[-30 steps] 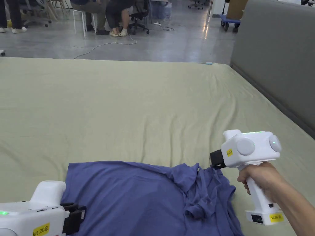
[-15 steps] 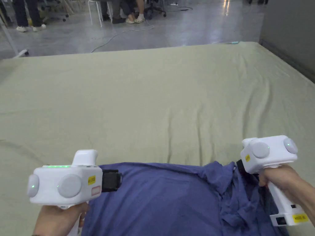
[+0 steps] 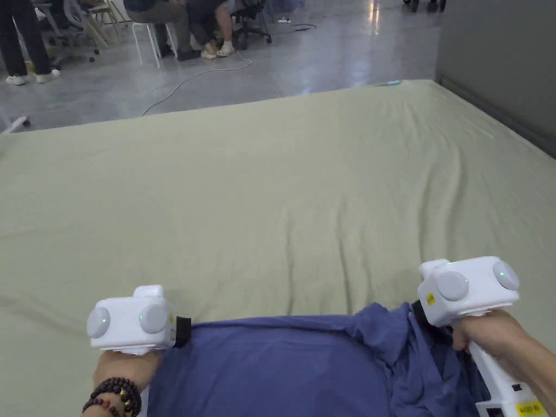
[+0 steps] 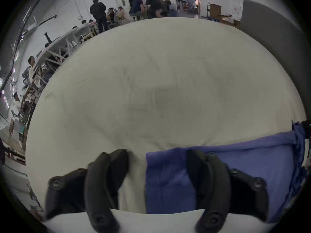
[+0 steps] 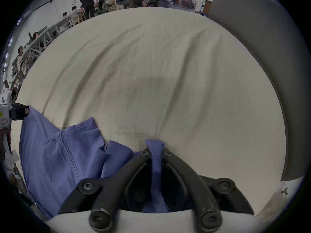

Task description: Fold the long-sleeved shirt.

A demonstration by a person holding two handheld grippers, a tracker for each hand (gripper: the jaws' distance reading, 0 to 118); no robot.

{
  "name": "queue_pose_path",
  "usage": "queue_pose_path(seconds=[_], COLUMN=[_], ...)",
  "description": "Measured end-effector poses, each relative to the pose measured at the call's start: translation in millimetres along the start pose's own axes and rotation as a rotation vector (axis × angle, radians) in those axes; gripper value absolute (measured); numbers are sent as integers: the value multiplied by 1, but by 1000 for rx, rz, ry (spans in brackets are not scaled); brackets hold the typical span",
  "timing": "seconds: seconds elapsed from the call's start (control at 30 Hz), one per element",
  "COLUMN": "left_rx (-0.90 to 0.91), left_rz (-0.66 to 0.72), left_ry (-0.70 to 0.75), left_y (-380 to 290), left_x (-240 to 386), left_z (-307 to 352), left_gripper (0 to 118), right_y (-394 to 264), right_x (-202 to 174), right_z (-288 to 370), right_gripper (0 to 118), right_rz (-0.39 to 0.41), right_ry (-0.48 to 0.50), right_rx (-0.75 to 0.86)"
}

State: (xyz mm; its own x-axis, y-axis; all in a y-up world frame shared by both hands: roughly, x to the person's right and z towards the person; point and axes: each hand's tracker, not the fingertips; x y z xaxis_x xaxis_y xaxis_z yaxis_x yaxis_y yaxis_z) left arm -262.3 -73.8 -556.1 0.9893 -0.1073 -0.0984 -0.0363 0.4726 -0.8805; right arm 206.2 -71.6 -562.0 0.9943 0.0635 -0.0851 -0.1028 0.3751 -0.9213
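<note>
Blue shirt [image 3: 282,369] lies at the near edge of the pale green sheet [image 3: 282,206], its far hem straight, fabric bunched at its right end. Left gripper [image 4: 157,154] sits at the shirt's far-left corner, its 2 jaws spread wide: 1 over the shirt, the other over bare sheet (nothing pinched). Right gripper [image 5: 155,150] has its jaws pressed together on a fold of the shirt, cloth poking out past the tips. Grey padded wall [image 3: 499,59] stands along the sheet's right side. People [image 3: 179,21] sit beyond on the grey floor [image 3: 304,59].
</note>
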Motion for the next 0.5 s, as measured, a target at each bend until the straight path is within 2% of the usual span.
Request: queue_pose_path(seconds=[0.03, 0.07, 0.1, 0.13, 0.2, 0.27, 0.37, 0.5], left_rx=[11, 23, 45, 47, 100, 196, 270, 337], left_rz=[-46, -116, -148, -144, -102, -86, -40, -5], left_ry=[44, 88, 58, 3, -30, -84, -169, -220], left_y=[3, 3, 1, 1, -1, -6, -21, -59], left_x=[6, 10, 13, 13, 7, -2, -25, -51], left_z=[10, 18, 26, 36, 62, 95, 140, 198], left_gripper=[48, 16, 0, 0, 0, 0, 1, 1], right_y=[-1, 0, 1, 4, 7, 4, -6, -37], right_x=[2, 2, 2, 3, 8, 12, 14, 3], right_z=[2, 3, 5, 11, 36, 70, 120, 169], right_gripper=[4, 4, 4, 4, 4, 4, 4, 4], right_rz=[-18, -24, -6, 23, 16, 1, 0, 89], right_ry=[7, 11, 11, 16, 27, 55, 110, 89], right_rx=[2, 3, 0, -7, 9, 126, 218, 308])
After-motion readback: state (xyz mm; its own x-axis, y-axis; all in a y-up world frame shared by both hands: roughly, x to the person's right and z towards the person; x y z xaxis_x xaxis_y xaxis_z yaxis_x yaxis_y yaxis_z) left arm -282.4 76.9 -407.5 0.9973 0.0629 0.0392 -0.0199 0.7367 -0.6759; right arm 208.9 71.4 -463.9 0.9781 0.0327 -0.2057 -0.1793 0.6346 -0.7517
